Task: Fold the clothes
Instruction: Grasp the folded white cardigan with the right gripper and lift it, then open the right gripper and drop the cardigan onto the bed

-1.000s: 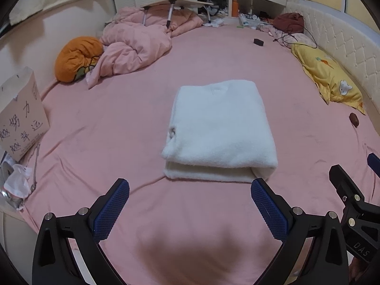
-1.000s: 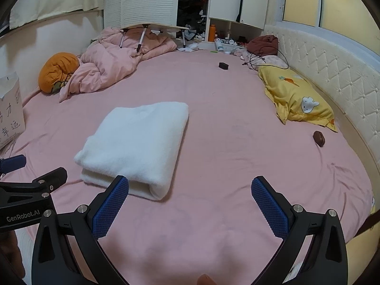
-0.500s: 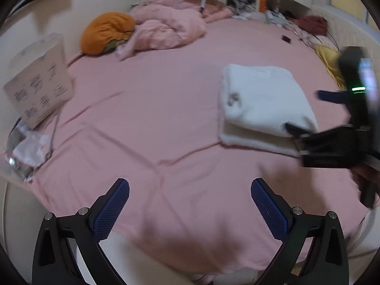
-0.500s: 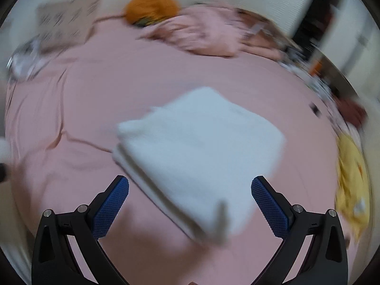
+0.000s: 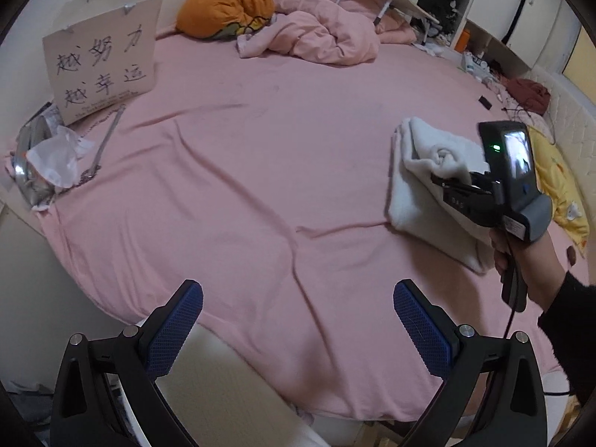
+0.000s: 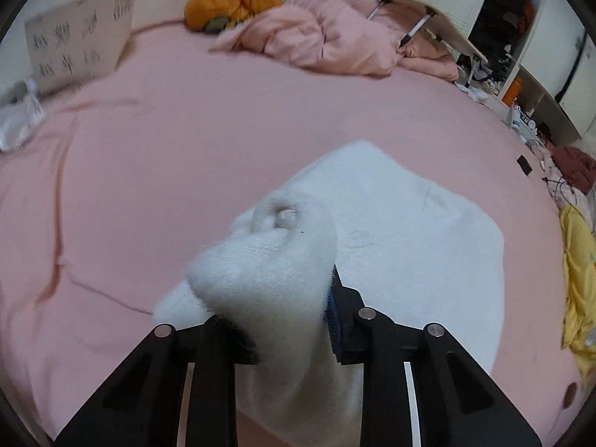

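Observation:
A folded white fleece garment (image 5: pixel 421 186) lies on the pink bed sheet (image 5: pixel 242 171) at the right. In the right wrist view the same garment (image 6: pixel 402 231) fills the middle. My right gripper (image 6: pixel 275 316) is shut on a bunched corner of it and lifts that corner off the sheet. The right gripper also shows in the left wrist view (image 5: pixel 452 182), held by a hand in a black sleeve. My left gripper (image 5: pixel 298 324) is open and empty over the near edge of the bed, well left of the garment.
A crumpled pink duvet (image 5: pixel 320 37) and an orange cushion (image 5: pixel 223 9) lie at the far side. A white paper bag with writing (image 5: pixel 100 52) and crumpled plastic (image 5: pixel 52 160) sit at the left edge. A yellow pillow (image 5: pixel 558 186) lies at the right.
My right gripper moved onto the garment and shut on its near corner, lifting it. My left gripper swung left and back toward the bed's edge, still open.

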